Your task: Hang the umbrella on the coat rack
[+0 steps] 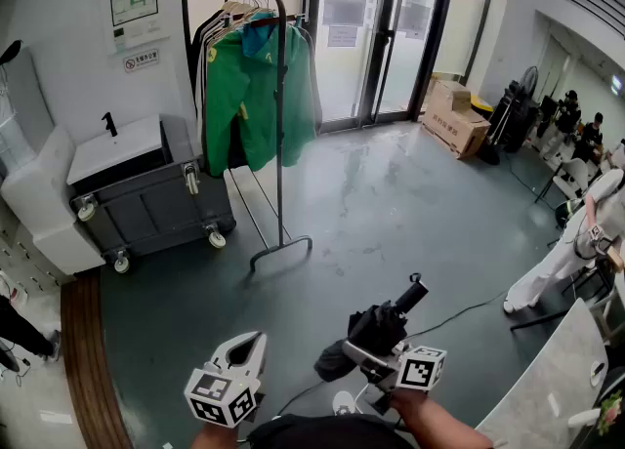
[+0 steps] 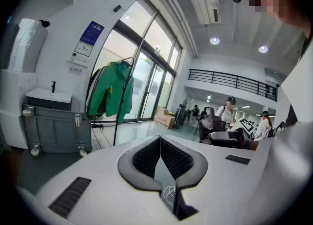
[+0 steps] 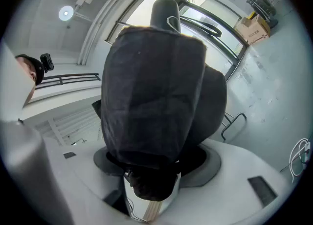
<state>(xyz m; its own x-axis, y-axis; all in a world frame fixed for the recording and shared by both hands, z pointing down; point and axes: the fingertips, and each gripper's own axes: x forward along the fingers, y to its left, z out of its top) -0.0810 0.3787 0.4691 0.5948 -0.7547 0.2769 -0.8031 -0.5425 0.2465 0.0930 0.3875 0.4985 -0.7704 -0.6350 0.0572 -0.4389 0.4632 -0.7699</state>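
The right gripper (image 1: pixel 379 353) has its jaws spread wide and clamped on the umbrella (image 1: pixel 383 326), which fills the gap between them. The grip sits on the bundled cloth, low on the body. The left gripper (image 1: pixel 254 340) is closed, its pad tips meeting with nothing between them. It hangs free at 9 o'clock of the right one, a little apart.

The umbrella is black, folded short and fat, its cloth gathered in loose creases. In the head view it lies at 5 o'clock, over the floor (image 1: pixel 391 213), pointing toward 1 o'clock. Its thick black handle (image 1: pixel 411 295) is at the far end. In the right gripper view the handle stands at 12 o'clock above the cloth, with a thin cord loop (image 3: pixel 172 24) at its side.

There is one umbrella and there are two grippers. There is one rack (image 1: pixel 279 135), at 11 o'clock from the umbrella and well apart from it. It carries one green jacket (image 1: pixel 256 96) in front and other clothes behind, too bunched to count. At 9 o'clock of the rack, just beside it, sits one grey cart (image 1: pixel 146 198) showing four castors. Cardboard boxes (image 1: pixel 454 120) sit by the glass doors (image 1: pixel 376 27) at 1 o'clock.
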